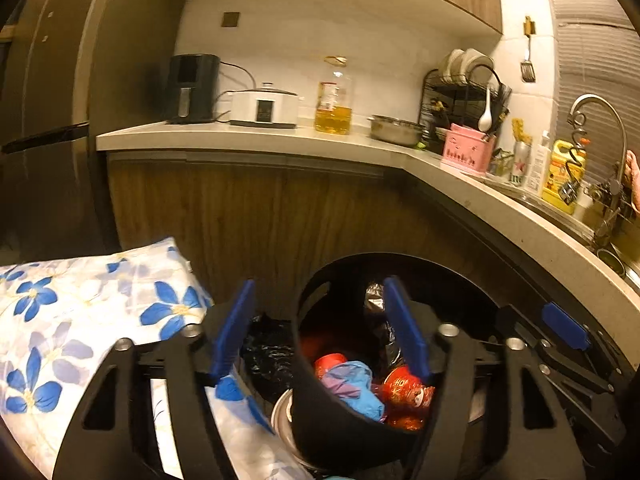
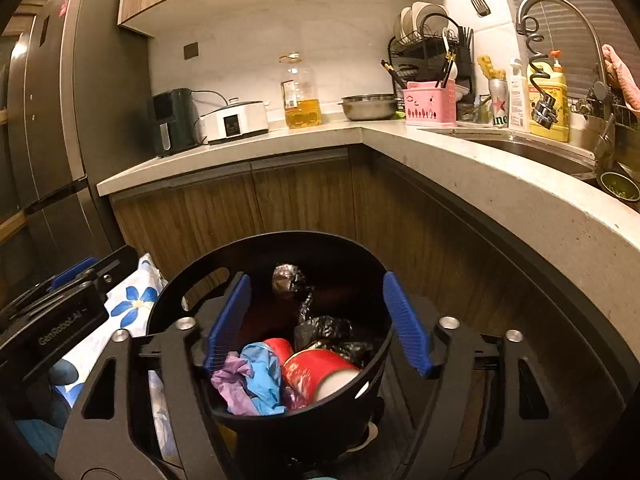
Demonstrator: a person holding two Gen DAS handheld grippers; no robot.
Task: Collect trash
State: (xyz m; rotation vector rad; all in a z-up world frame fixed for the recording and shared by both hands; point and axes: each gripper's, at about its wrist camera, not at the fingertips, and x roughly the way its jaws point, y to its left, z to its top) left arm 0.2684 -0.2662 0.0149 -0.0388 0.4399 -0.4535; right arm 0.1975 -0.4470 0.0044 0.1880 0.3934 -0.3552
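The round black plastic trash bin (image 2: 276, 416) stands on the floor in the inner corner of the L-shaped pale stone countertop (image 2: 500, 168), in front of the wood-grain lower cabinet doors (image 2: 304, 192). Inside the bin lie a red paper cup (image 2: 316, 372) on its side, a crumpled blue and purple plastic glove bundle (image 2: 256, 380) against the near wall, and a wrinkled black plastic bag (image 2: 324, 328) rising toward the far wall. The right gripper (image 2: 318, 328) hangs over the bin with its blue-padded fingers (image 2: 408, 328) spread wide, nothing pinched between them; its left pad is inside the bin's rim, its right pad outside it. The left gripper (image 1: 320, 332) is also spread and empty, straddling the bin's left wall, one blue pad (image 1: 406, 332) inside the bin and the other outside. Just left of the bin lies a white cloth with blue flowers (image 1: 80, 312). A clear oil bottle (image 2: 300, 96) and a steel bowl (image 2: 370, 106) stand at the countertop's back edge
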